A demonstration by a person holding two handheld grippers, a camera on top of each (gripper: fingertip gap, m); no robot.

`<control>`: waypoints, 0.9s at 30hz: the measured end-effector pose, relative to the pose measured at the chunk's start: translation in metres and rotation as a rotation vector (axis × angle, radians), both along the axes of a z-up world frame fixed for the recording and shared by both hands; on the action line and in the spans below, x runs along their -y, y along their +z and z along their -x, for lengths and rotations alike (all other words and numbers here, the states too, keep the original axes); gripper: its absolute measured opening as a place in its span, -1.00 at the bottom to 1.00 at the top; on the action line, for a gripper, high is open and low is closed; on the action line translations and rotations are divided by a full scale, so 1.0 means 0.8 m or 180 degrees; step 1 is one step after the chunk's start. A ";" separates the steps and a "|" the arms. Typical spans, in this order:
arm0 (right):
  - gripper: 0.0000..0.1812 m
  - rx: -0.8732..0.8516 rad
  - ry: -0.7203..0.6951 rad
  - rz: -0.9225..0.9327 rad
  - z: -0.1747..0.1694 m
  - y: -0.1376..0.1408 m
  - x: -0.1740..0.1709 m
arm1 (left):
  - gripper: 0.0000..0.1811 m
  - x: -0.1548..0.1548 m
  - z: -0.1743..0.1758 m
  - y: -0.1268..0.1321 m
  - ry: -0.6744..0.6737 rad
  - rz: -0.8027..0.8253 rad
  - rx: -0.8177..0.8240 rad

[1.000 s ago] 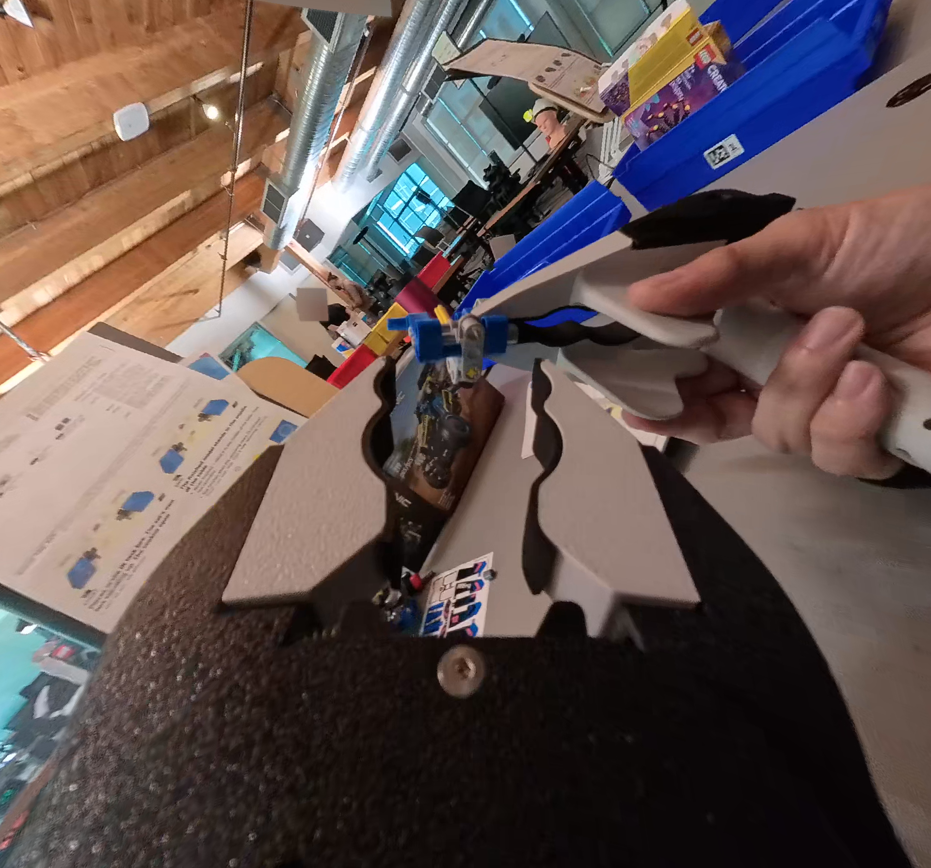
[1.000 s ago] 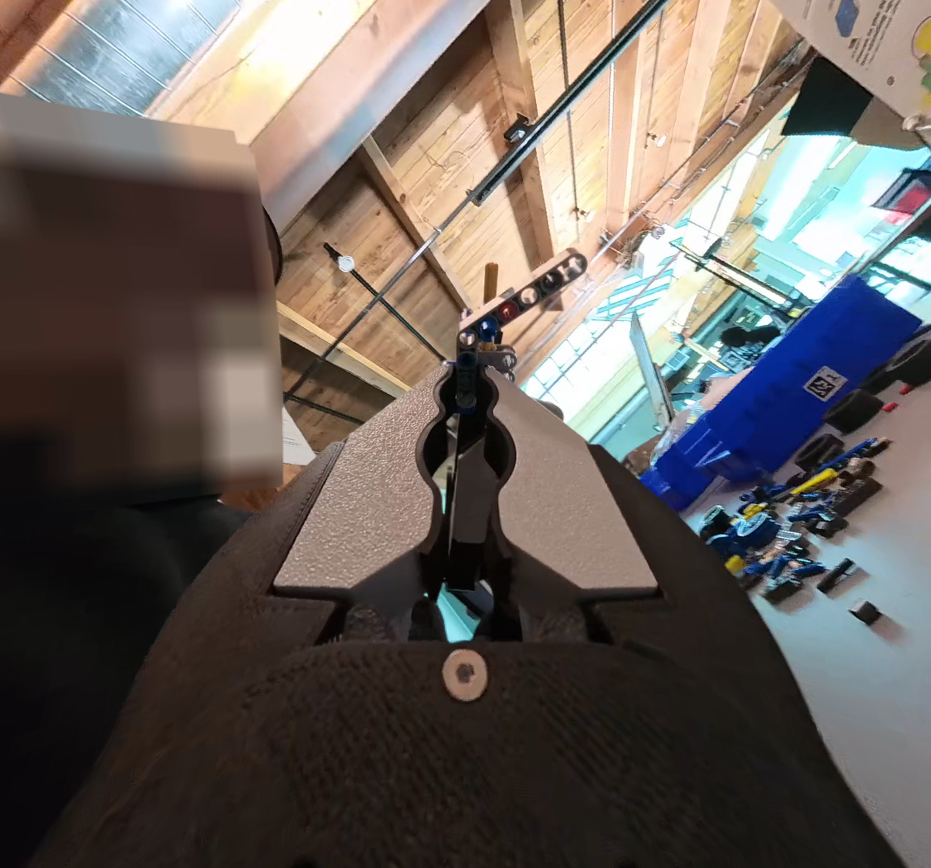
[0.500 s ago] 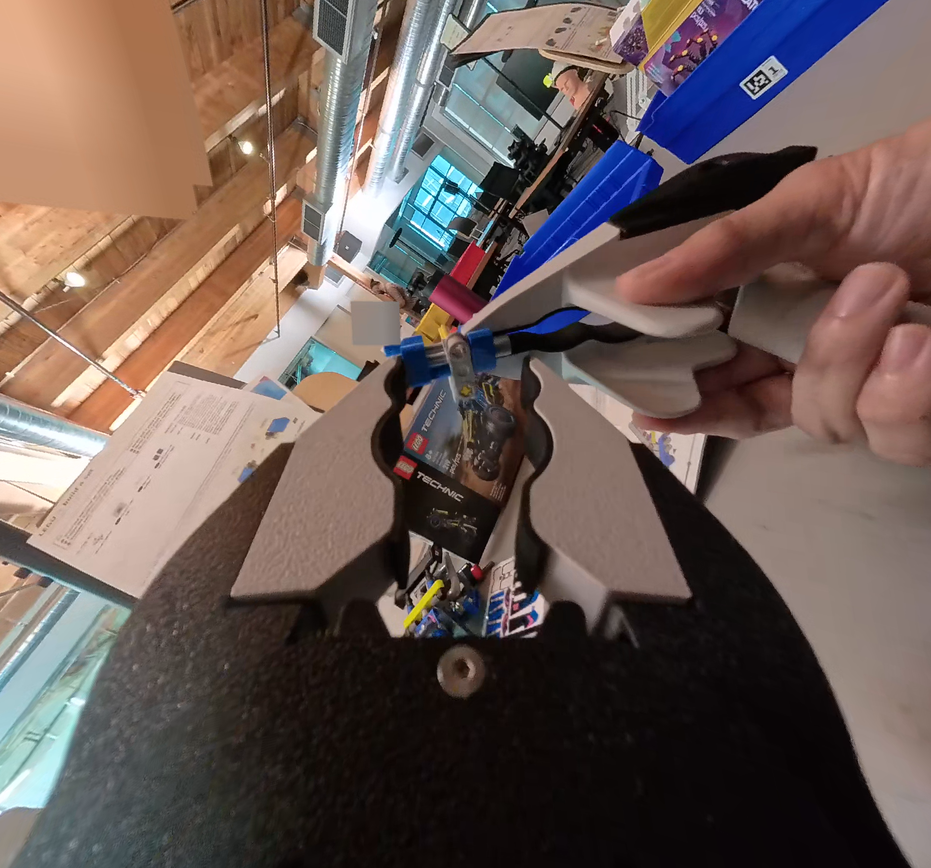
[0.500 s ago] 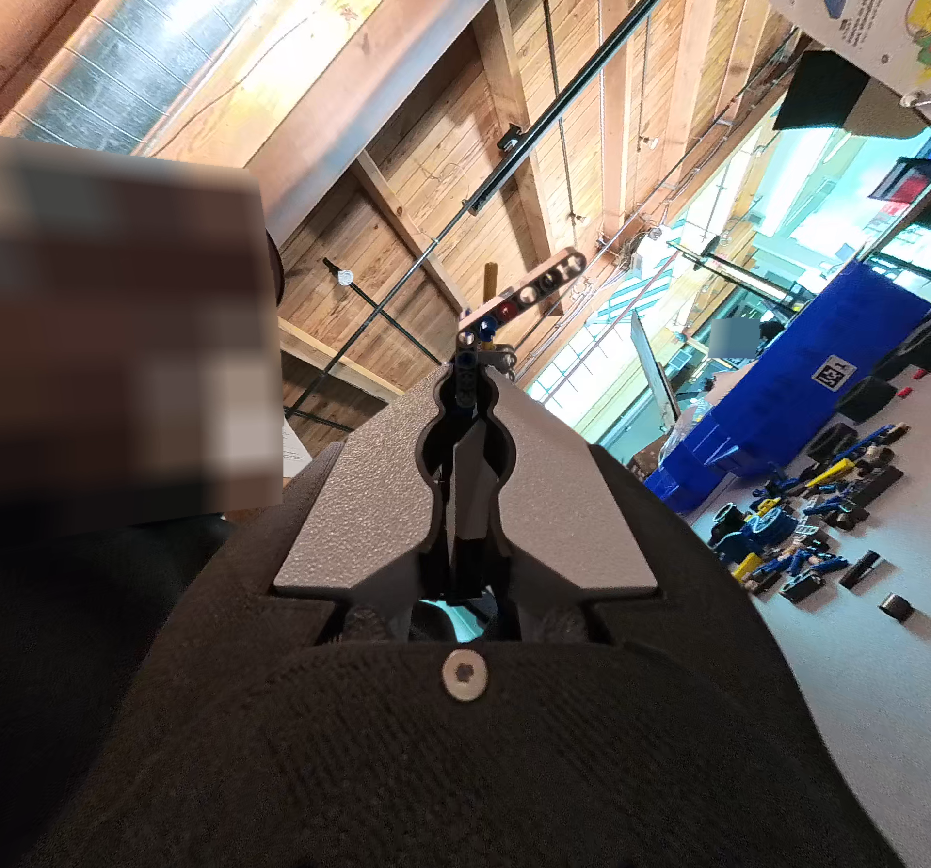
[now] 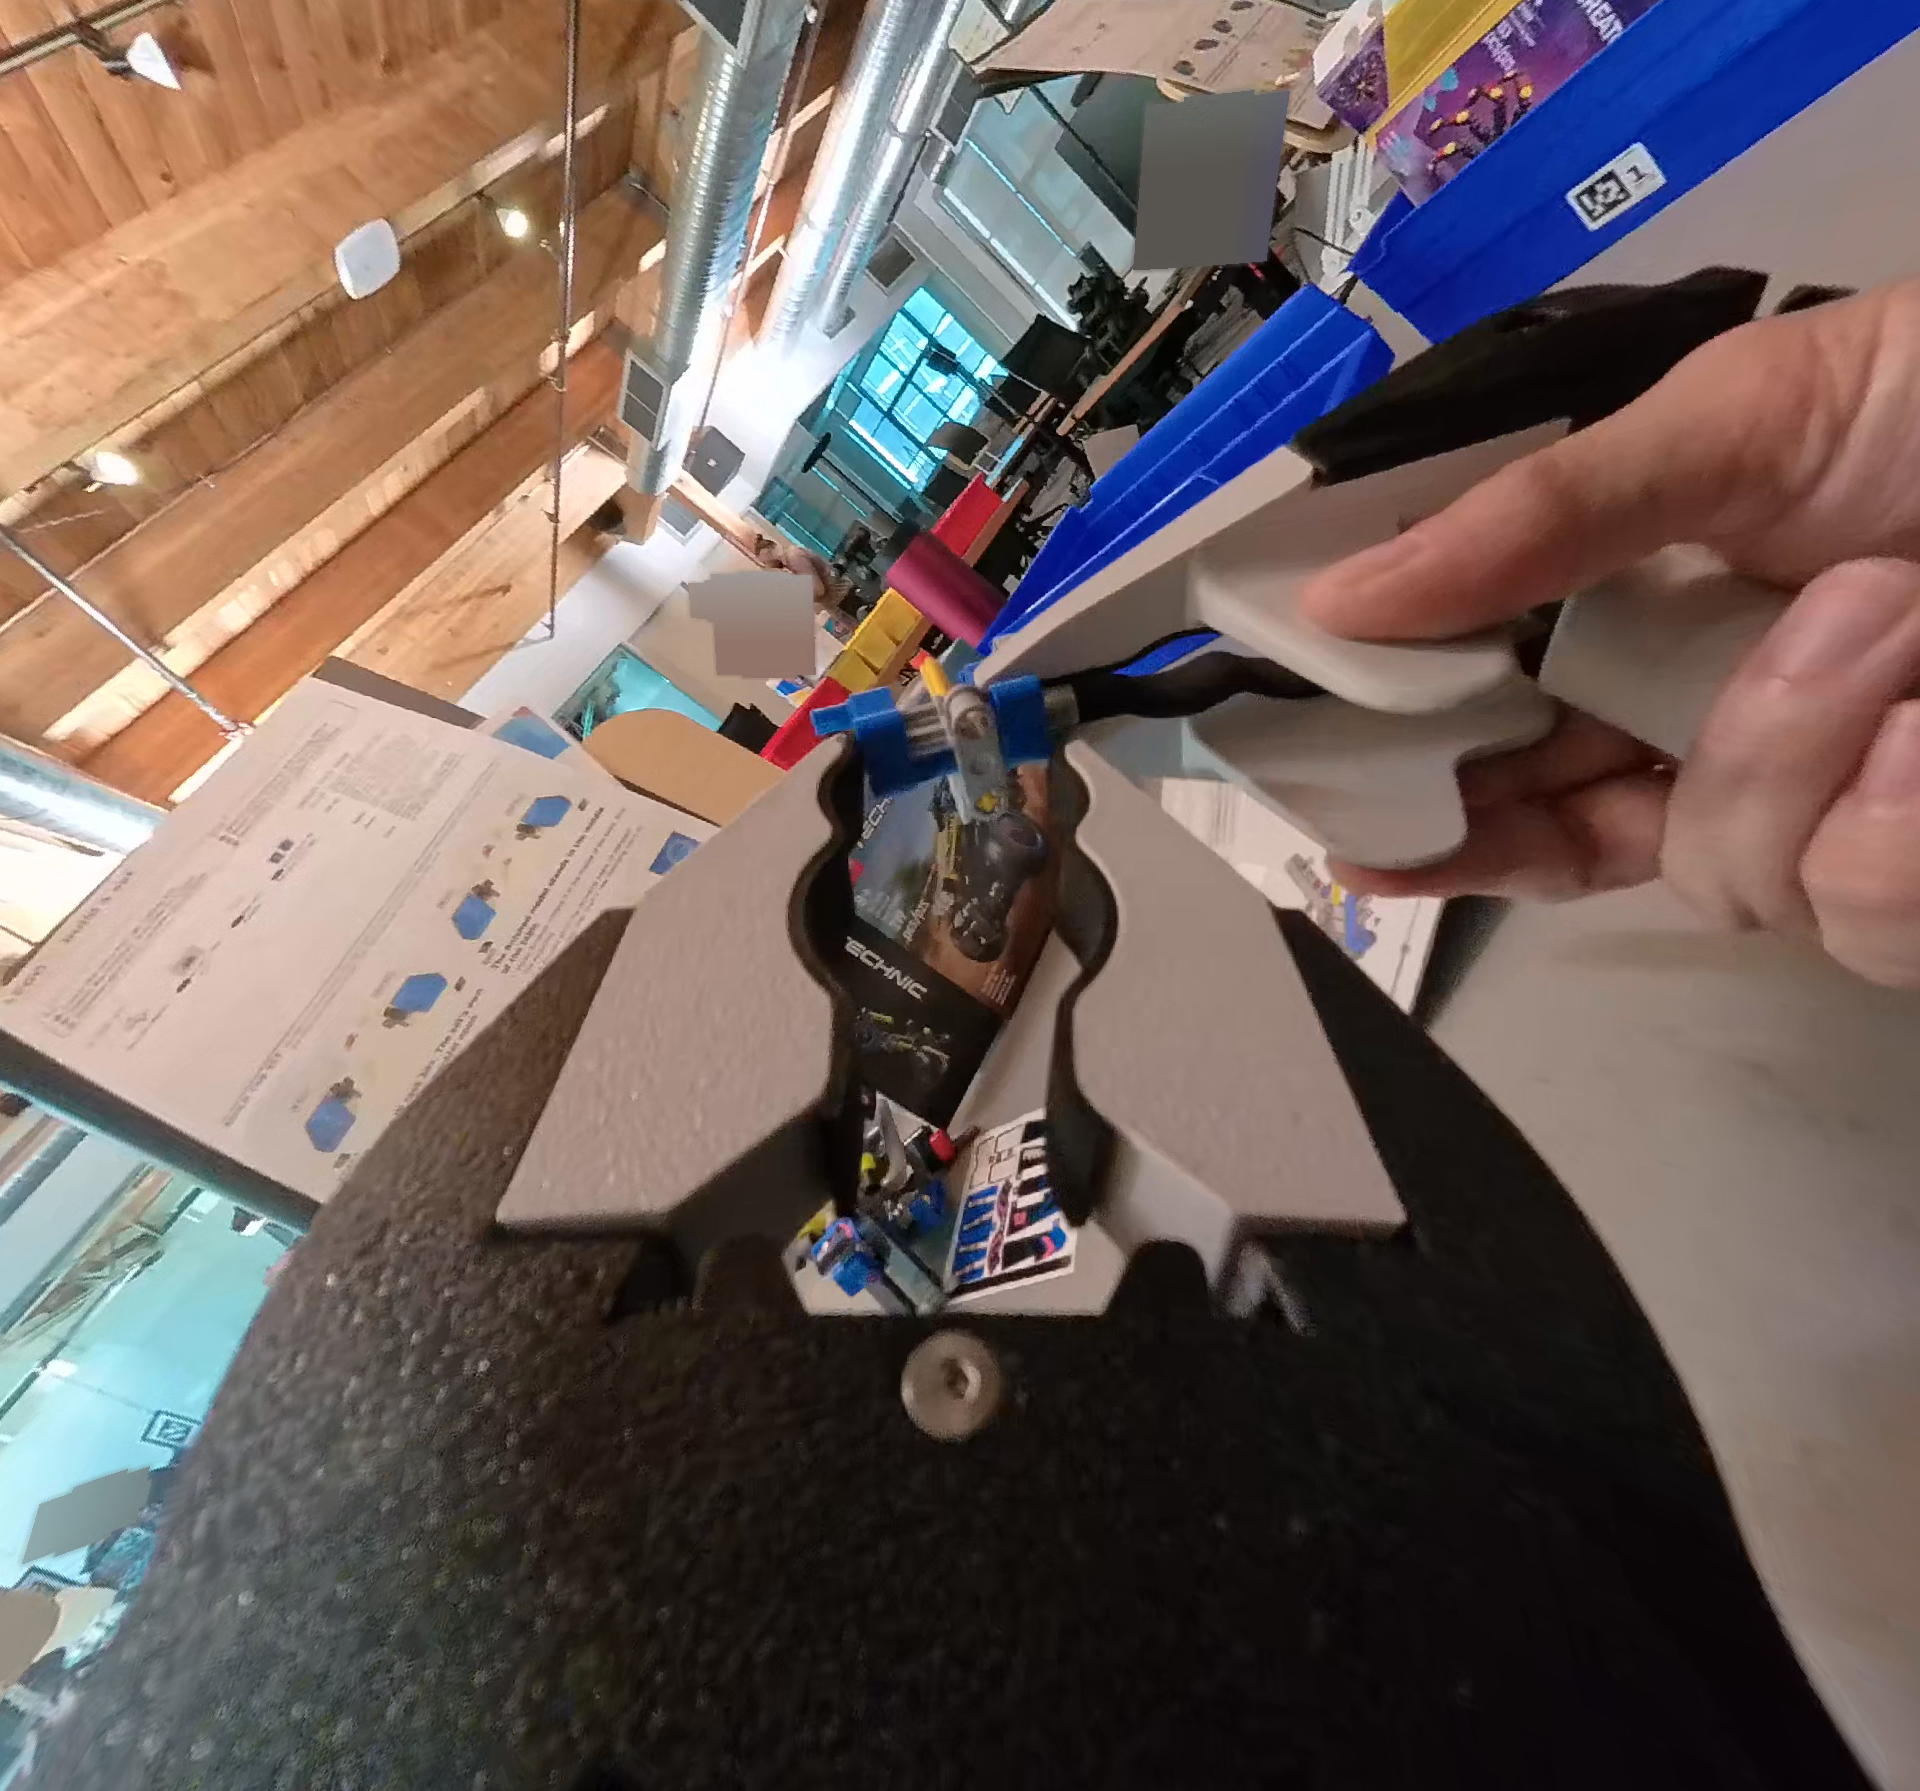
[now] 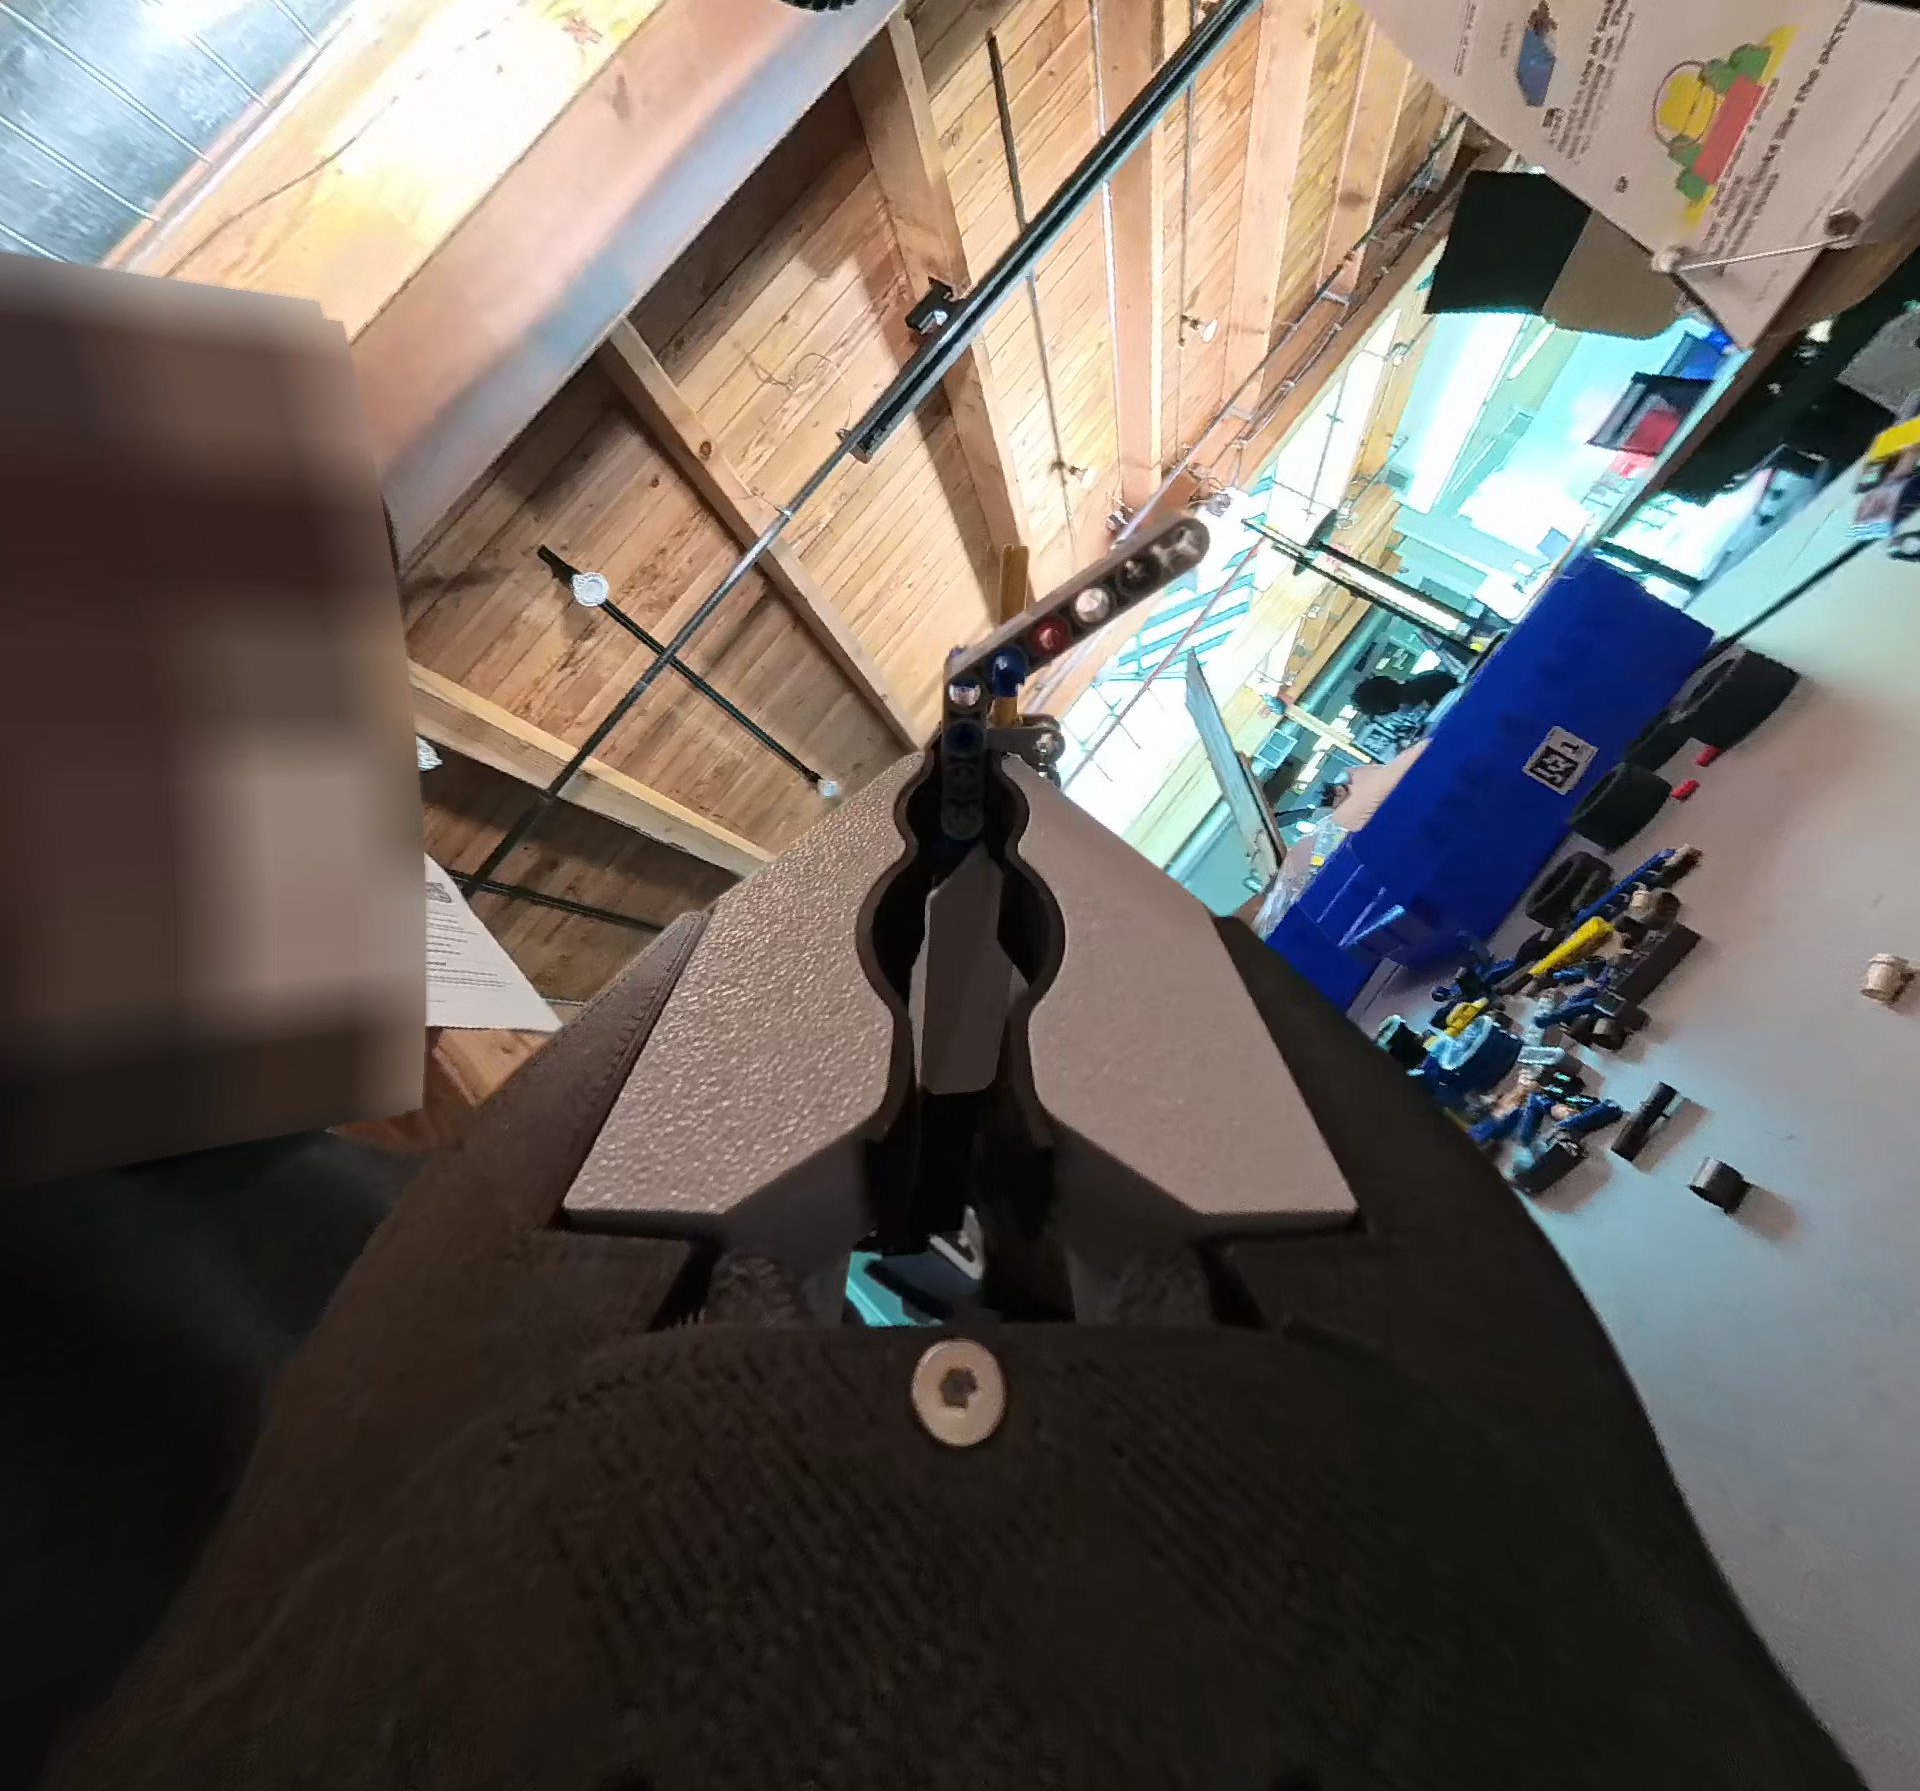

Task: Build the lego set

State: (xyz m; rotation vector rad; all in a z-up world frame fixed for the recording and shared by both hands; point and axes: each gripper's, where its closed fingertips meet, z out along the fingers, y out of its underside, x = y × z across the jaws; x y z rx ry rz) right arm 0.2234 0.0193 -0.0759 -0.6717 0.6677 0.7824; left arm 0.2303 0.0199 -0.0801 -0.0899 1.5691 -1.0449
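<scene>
Both grippers raised above the table, meeting at a small Lego sub-assembly

The left gripper (image 5: 951,765) has its jaws parted, tips flanking the blue-and-grey Lego sub-assembly (image 5: 951,739). The right gripper (image 6: 968,785) has its jaws clamped on that sub-assembly (image 6: 1039,661). Loose Lego pieces (image 6: 1538,1024) lie on the white table (image 6: 1714,1378).

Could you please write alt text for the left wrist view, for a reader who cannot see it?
The left tool, its fingers apart, is raised to a small blue and grey lego assembly gripped at the tip of the right tool, which a hand squeezes. Between the fingers a dark set box shows; an instruction sheet hangs left and blue bins stand upper right.
</scene>
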 end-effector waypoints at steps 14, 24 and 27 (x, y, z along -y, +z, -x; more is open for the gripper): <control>-0.94 -0.0164 0.0037 0.0101 -0.008 -0.012 -0.002 | -0.66 -0.005 -0.003 -0.010 -0.0161 0.0281 -0.0368; -0.93 -0.0073 0.0202 0.0313 -0.006 -0.022 -0.001 | -0.66 -0.005 0.002 -0.019 -0.0582 0.0045 -0.0478; -0.93 -0.0124 0.0117 0.0303 -0.007 -0.025 -0.002 | -0.66 -0.006 0.001 -0.023 -0.0614 -0.0004 -0.0560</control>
